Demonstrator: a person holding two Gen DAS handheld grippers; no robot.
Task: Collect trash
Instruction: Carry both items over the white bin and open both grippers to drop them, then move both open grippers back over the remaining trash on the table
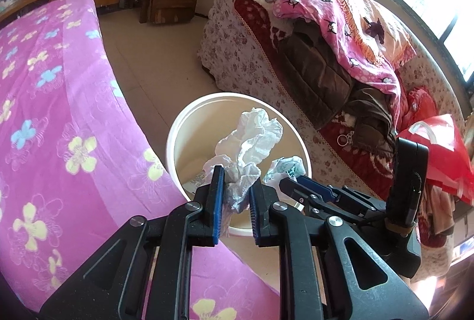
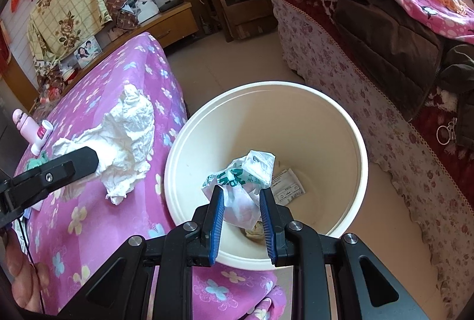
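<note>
Drop-off step: both grippers poised at the round cream plastic bin (image 2: 349, 124) — left gripper (image 1: 235, 197) clamping crumpled white tissue (image 1: 251, 139), right gripper (image 2: 241, 209) pinching a green-printed wrapper (image 2: 246, 180) over its mouth — release next.

left tool (image 1: 235, 195) clamped shut; right tool (image 2: 241, 209) likewise, both angled down.
</note>
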